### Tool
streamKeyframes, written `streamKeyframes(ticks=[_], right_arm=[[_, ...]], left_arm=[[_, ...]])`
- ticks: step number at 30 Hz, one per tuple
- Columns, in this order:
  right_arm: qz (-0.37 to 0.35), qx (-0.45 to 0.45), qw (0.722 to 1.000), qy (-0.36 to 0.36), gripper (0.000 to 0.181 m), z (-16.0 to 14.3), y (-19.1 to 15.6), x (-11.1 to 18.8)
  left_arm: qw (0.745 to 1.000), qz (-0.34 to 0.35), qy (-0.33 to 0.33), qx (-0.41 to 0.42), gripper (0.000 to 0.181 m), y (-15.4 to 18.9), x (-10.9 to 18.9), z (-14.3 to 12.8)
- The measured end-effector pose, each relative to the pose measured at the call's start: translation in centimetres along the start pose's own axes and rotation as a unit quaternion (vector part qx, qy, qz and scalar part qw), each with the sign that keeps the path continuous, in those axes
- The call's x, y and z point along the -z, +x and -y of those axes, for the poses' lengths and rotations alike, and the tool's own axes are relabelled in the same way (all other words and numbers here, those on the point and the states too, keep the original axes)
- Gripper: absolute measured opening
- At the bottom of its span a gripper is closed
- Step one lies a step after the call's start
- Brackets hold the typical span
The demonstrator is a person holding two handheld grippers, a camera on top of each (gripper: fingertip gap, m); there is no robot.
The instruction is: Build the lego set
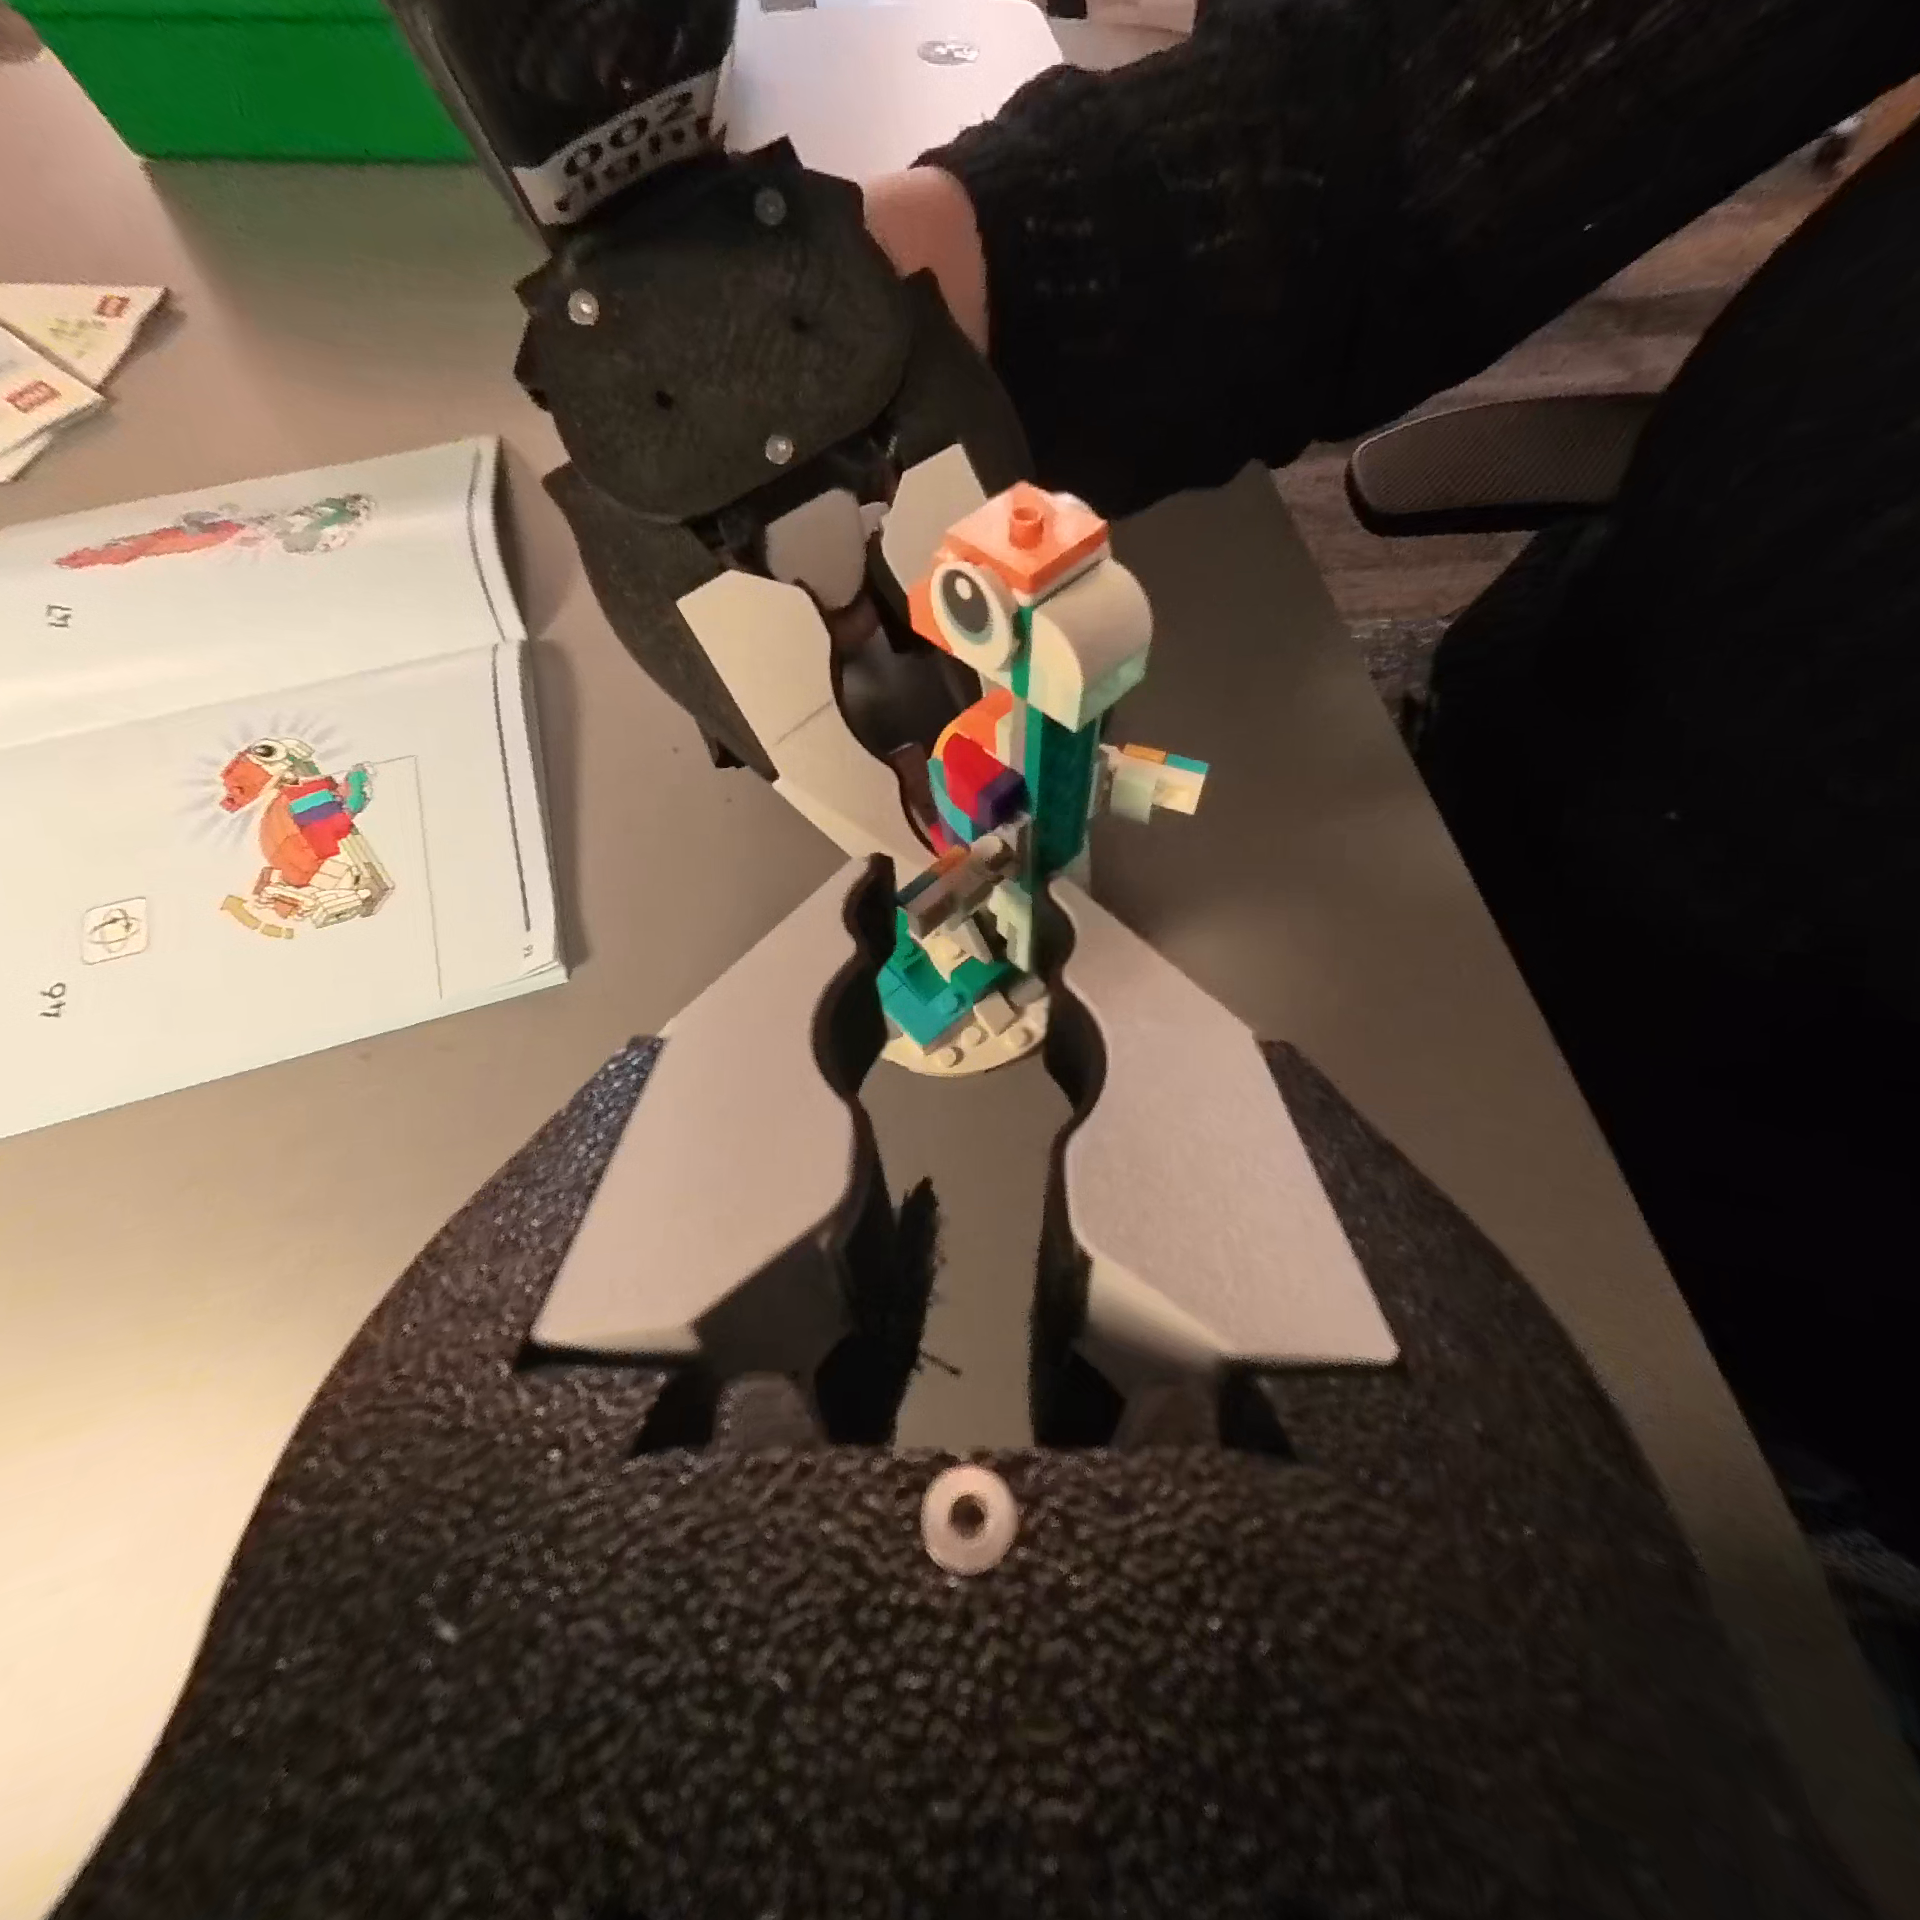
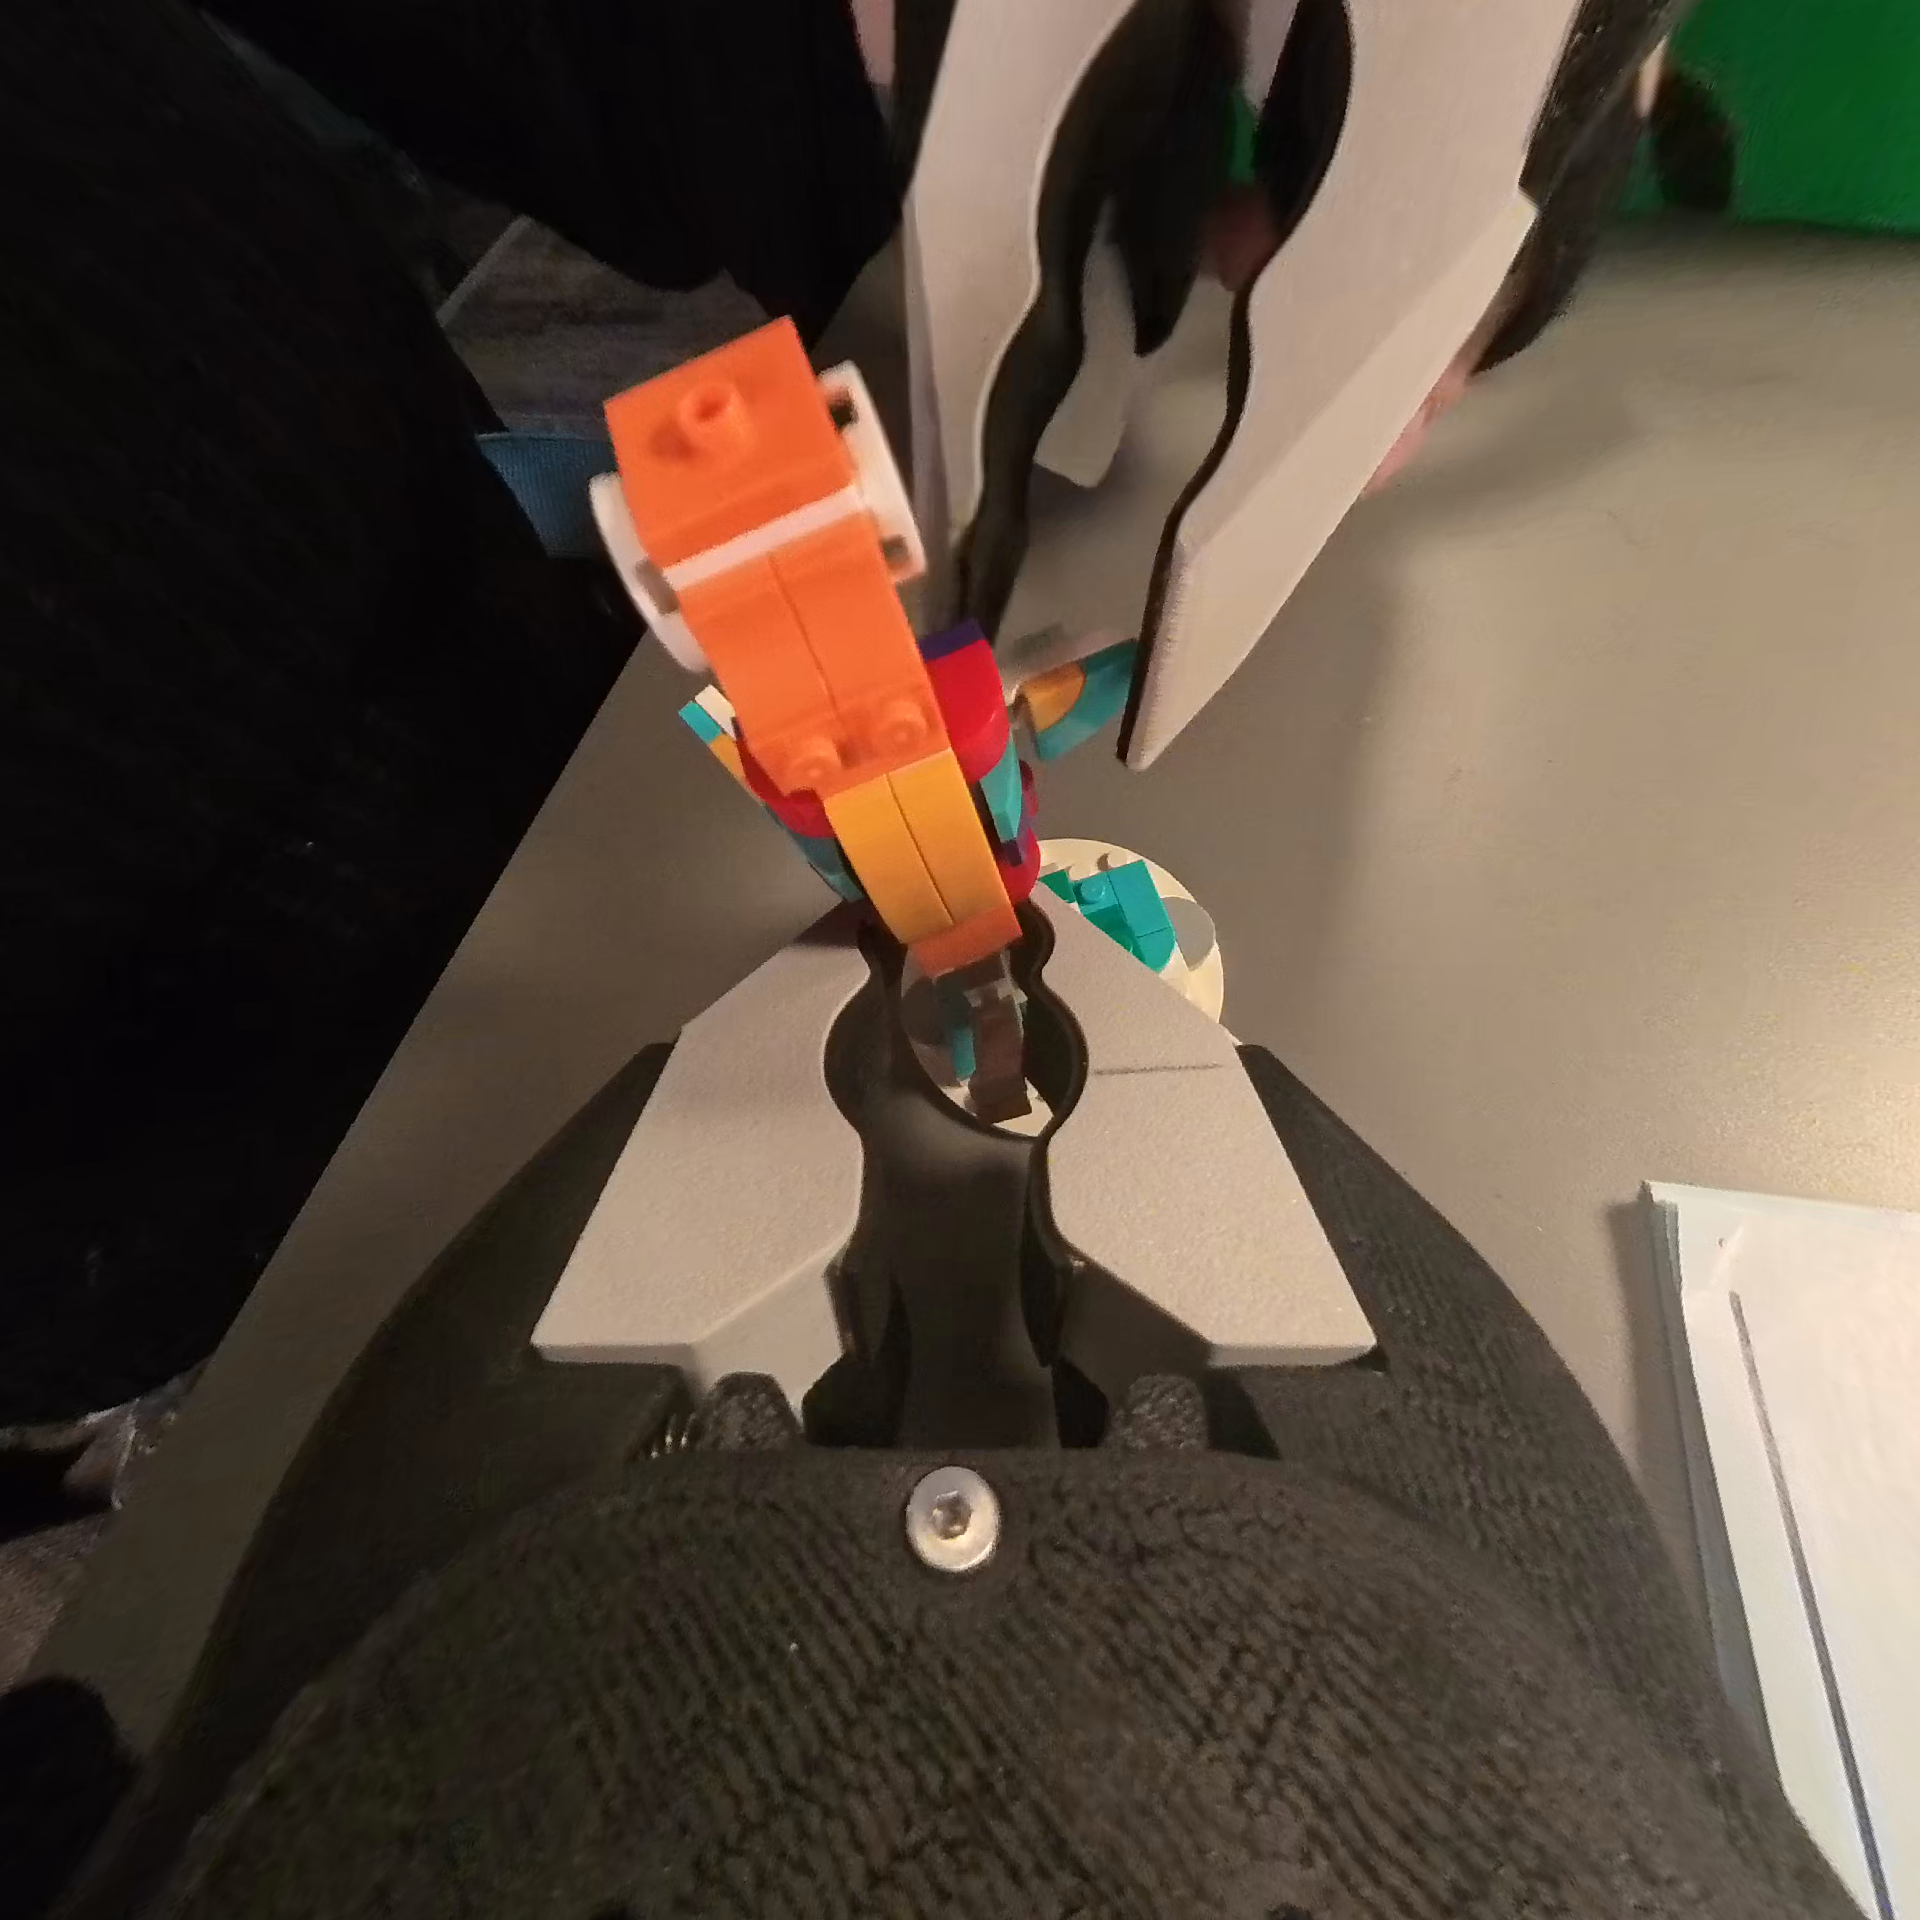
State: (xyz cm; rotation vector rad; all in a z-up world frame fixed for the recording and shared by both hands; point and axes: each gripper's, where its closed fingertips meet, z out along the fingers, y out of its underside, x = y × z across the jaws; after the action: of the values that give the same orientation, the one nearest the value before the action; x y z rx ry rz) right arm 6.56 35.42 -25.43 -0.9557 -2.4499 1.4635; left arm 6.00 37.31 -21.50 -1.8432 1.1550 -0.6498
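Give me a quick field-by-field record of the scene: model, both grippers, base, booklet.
model: lego figure, upright, orange head, teal back
base: round white plate on the grey table
left gripper: closed around the figure's lower part
right gripper: closed on the figure's lower front, from the opposite side
booklet: open instruction booklet, to the figure's left in the left wrist view
background: green box

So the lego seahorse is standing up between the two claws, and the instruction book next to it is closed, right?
Not quite. The lego seahorse does stand between the left claw and the right claw, but the instruction book lies open on the table, not closed. The left wrist view shows its two pages.
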Motion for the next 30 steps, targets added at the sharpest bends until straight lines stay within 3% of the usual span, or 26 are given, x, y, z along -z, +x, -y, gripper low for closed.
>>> streamKeyframes(ticks=[7, 19, 22, 26, 30], right_arm=[[-0.012, -0.001, 1.000, 0.002, 0.019, 0.1, 0.2, -0.1], [-0.062, -0.031, 0.998, 0.013, 0.019, 0.1, 0.9, 0.1], [-0.049, -0.028, 0.998, 0.011, 0.019, 0.0, 0.3, -0.1], [-0.023, -0.019, 1.000, 0.006, 0.019, 0.0, -0.3, -0.3], [-0.002, -0.014, 1.000, -0.001, 0.019, -0.1, -0.4, -0.3]], left_arm=[[0.998, 0.047, 0.024, 0.019, 0.015, -0.3, 0.1, -0.1], [0.964, 0.256, 0.030, 0.071, 0.014, -1.1, 0.5, -0.4], [0.973, 0.221, 0.038, 0.052, 0.015, -0.5, 0.2, -0.2], [0.994, 0.105, 0.018, 0.004, 0.027, 0.6, 0.3, 0.0], [0.993, 0.028, -0.080, -0.079, 0.034, 0.9, 1.0, 0.4]])
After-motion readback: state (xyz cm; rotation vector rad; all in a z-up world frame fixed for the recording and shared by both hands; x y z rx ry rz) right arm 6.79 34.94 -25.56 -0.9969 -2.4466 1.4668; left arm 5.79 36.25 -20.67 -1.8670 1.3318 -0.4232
